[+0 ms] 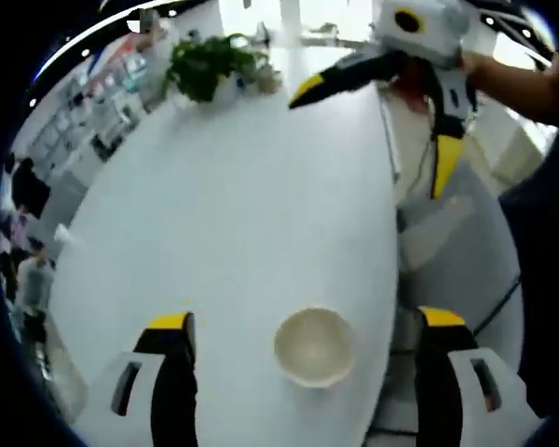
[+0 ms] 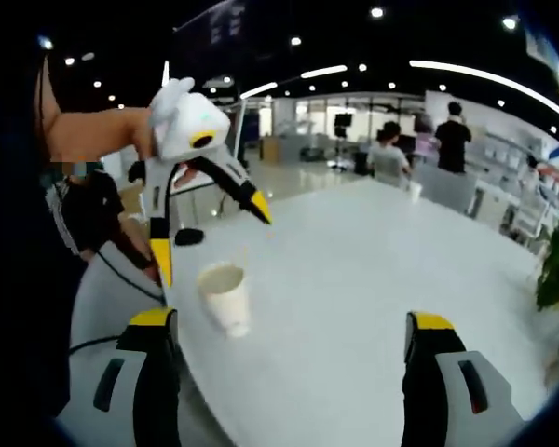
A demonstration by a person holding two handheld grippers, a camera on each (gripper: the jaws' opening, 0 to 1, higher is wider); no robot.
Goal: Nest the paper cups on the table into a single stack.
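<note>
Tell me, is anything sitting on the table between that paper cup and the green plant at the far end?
No. In the left gripper view, bare white table runs from the paper cup to the plant.

White table point(image 1: 224, 186), upright paper cup point(image 1: 315, 346), potted plant point(image 1: 205, 65)

Cream paper cup point(image 1: 315, 346), white table point(image 1: 233, 205), seemingly green plant point(image 1: 205, 65).

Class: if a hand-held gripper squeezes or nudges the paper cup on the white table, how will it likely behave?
The paper cup looks thin-walled and empty, so probably light and easily crushed. Upright on a narrower base, it may tip or slide on the smooth table.
</note>
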